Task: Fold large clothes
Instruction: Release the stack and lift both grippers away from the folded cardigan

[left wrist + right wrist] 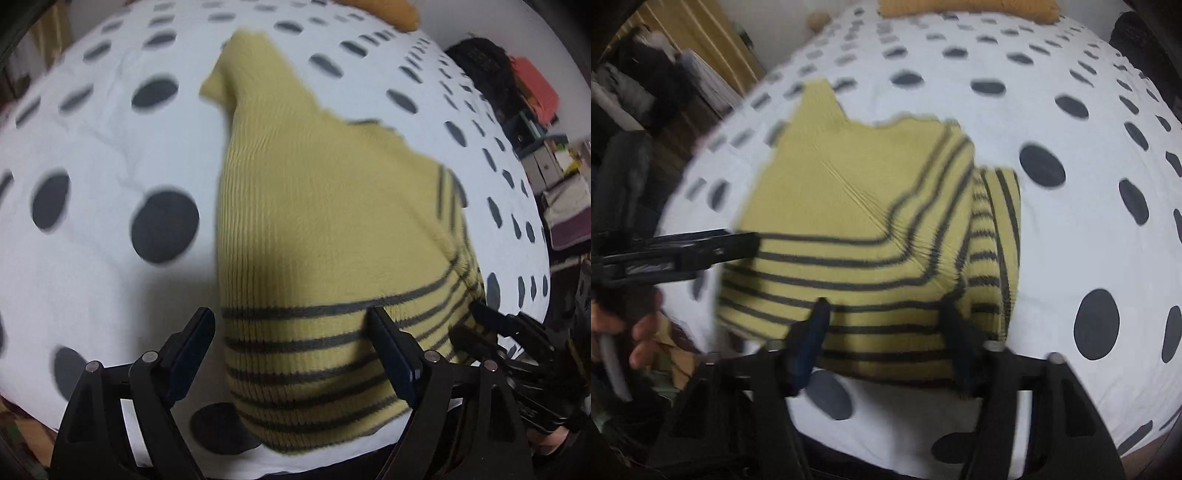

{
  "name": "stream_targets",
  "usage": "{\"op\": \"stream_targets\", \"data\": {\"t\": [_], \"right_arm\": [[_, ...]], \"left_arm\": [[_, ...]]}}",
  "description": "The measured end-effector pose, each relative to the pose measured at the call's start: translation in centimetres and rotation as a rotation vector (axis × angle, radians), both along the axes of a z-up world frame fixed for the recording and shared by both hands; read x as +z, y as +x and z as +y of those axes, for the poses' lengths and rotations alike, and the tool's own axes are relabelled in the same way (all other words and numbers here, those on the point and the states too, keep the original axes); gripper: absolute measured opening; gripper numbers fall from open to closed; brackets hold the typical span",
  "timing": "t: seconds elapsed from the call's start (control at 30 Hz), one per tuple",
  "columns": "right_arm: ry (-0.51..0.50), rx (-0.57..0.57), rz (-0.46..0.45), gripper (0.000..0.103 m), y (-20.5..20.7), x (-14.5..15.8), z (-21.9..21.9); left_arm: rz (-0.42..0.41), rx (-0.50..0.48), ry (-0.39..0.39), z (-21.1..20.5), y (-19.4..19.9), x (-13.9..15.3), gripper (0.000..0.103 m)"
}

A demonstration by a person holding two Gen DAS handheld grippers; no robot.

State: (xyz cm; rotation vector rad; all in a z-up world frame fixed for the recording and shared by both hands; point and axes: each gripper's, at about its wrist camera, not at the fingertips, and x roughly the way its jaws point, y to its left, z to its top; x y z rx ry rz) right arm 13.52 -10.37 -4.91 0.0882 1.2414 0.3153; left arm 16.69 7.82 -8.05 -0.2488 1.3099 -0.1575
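Observation:
A yellow knit sweater (325, 229) with dark stripes at its hem lies partly folded on a white bedspread (92, 147) with dark dots. In the left wrist view my left gripper (291, 319) is open, its fingers spread on either side of the striped hem's near left part. My right gripper (476, 321) shows at the hem's right edge. In the right wrist view the sweater (857, 206) lies ahead, and my right gripper (886, 306) is open over the striped near edge. My left gripper (750, 245) reaches in from the left.
An orange cushion (967, 7) lies at the bed's far end. Shelves with boxes and a red bin (535, 85) stand right of the bed. Dark clutter and a wooden panel (683, 33) stand on the left. The bedspread (1071, 240) spreads wide to the right.

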Motion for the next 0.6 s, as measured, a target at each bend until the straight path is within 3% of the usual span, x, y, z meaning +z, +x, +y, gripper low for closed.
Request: {"op": "stream_targets", "data": {"t": [0.07,0.13,0.17,0.3,0.37,0.43,0.53,0.6], "right_arm": [[-0.053,0.008,-0.010,0.042,0.3,-2.0,-0.3],[-0.039,0.017,-0.023,0.038,0.1,-2.1,-1.0],[-0.032,0.003,-0.022,0.036,0.1,-2.1,-1.4],[-0.064,-0.047,-0.059,0.032,-1.6,0.1,-1.0],[-0.114,-0.059,-0.108,0.037,-3.1,1.6,-0.3],[-0.133,-0.057,-0.120,0.050,-3.7,1.7,0.1],[-0.217,-0.056,-0.090,0.052,-2.7,-0.6,0.8],[-0.222,-0.072,-0.090,0.053,-2.4,-1.4,0.8]], "left_arm": [[0.014,0.052,-0.073,0.9,0.3,-2.5,0.103],[0.029,0.099,-0.165,1.9,0.0,-3.8,0.103],[0.028,0.108,-0.175,2.1,-0.2,-3.9,0.103],[-0.045,0.111,-0.061,1.3,-2.5,-1.0,0.097],[-0.104,0.090,-0.004,0.1,-4.5,0.8,0.097],[-0.155,0.057,0.019,-1.2,-6.0,1.7,0.098],[-0.127,0.027,0.114,-3.2,-6.4,0.2,0.098],[-0.114,0.040,0.120,-3.3,-7.0,-0.8,0.098]]}}
